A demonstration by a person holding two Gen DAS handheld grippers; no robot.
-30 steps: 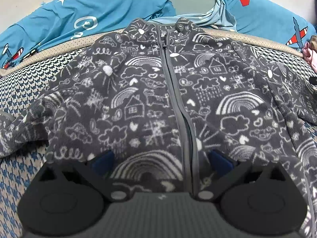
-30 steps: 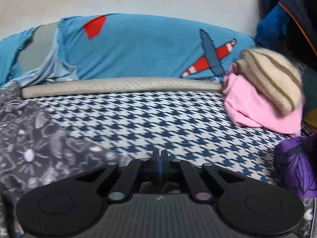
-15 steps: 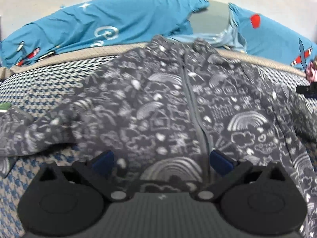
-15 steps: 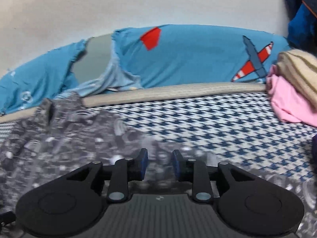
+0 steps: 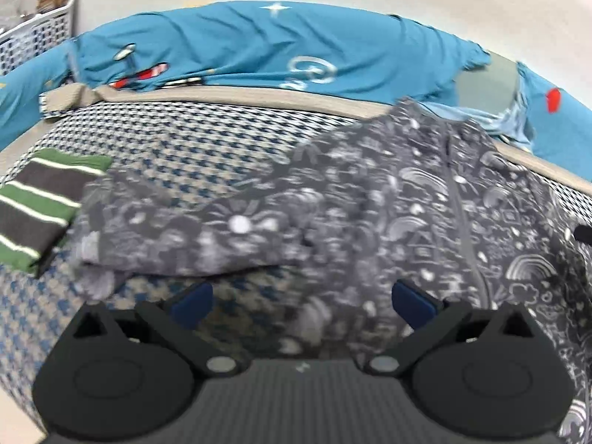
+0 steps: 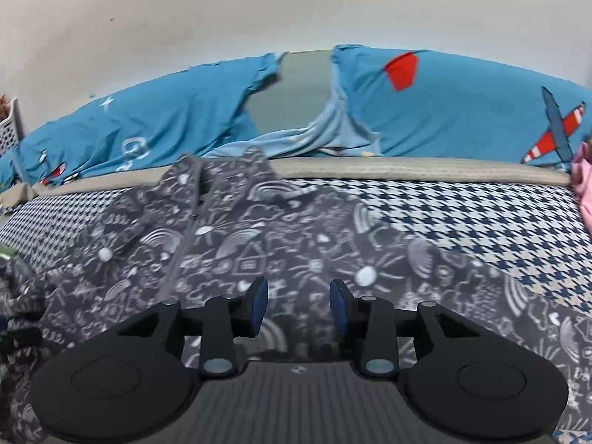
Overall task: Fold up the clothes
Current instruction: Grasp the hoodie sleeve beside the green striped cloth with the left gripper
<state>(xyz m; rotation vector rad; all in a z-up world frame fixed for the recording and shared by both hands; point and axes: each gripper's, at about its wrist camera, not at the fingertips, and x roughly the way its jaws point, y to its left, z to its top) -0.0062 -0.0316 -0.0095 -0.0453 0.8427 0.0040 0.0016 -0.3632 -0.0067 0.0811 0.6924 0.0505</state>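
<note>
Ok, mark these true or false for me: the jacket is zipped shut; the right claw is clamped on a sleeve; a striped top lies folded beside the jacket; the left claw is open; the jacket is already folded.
1. The jacket is zipped shut: true.
2. The right claw is clamped on a sleeve: false, its jaws have just been opening and hold nothing.
3. A striped top lies folded beside the jacket: true.
4. The left claw is open: true.
5. The jacket is already folded: false, it lies spread flat, sleeves out.
</note>
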